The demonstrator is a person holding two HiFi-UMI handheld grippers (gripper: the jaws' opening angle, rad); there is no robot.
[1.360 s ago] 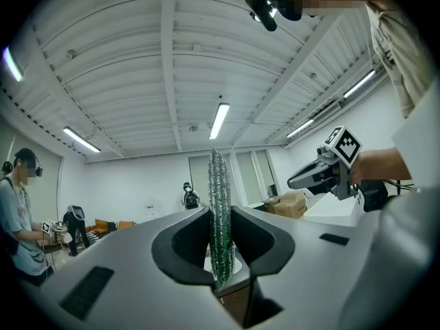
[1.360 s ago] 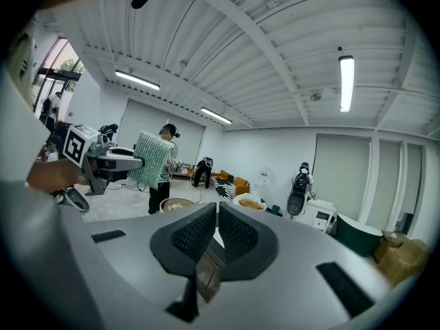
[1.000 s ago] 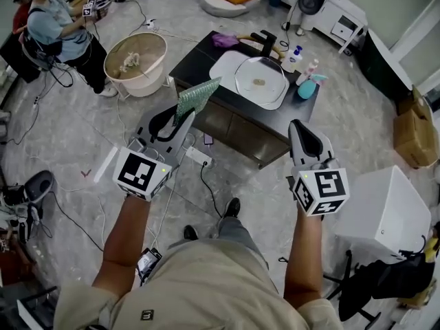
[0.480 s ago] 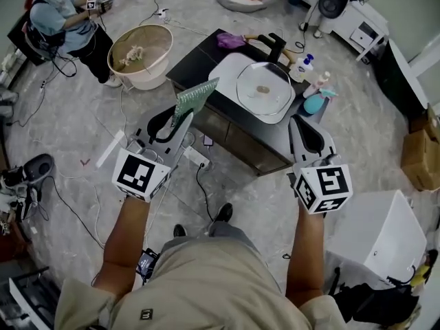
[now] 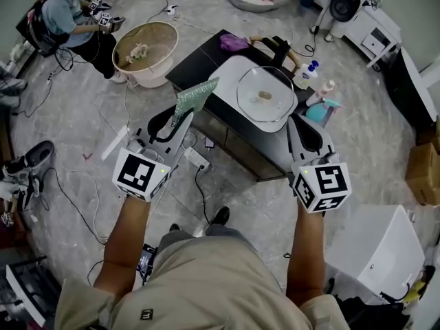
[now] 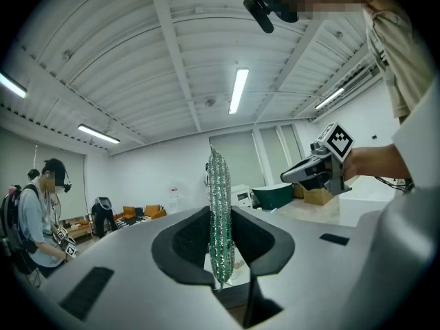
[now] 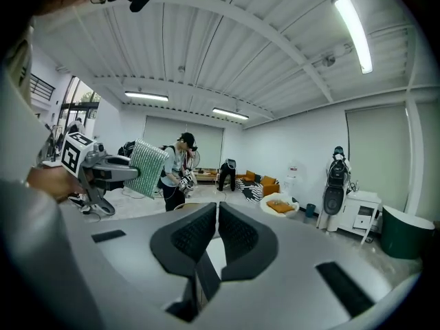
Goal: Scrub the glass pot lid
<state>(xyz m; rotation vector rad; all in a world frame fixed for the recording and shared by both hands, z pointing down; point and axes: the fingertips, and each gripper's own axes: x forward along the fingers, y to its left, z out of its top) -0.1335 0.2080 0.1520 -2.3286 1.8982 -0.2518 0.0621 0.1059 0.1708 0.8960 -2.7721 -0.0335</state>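
The glass pot lid (image 5: 265, 95) lies on a white board (image 5: 227, 67) on the low black table (image 5: 199, 57), with a small knob at its middle. My left gripper (image 5: 180, 121) is shut on a green scrub pad (image 5: 196, 95) that sticks up past the jaws, just short of the table's near left edge. In the left gripper view the scrub pad (image 6: 218, 184) stands on edge between the left gripper (image 6: 220, 215) jaws. My right gripper (image 5: 297, 124) hovers at the table's near right edge, its jaws shut on nothing. From the right gripper (image 7: 215, 215) view the scrub pad (image 7: 146, 168) appears off to the left.
A purple cloth (image 5: 234, 42) and bottles (image 5: 309, 71) stand along the table's back and right. A round basket (image 5: 144, 47) and a seated person (image 5: 69, 19) are at far left. A power strip (image 5: 196, 158) and cables lie on the floor. A white cabinet (image 5: 375, 253) stands at right.
The table and lid have drawn nearer and lower in the head view. Both grippers keep their pose, the left still holding the scrub pad.
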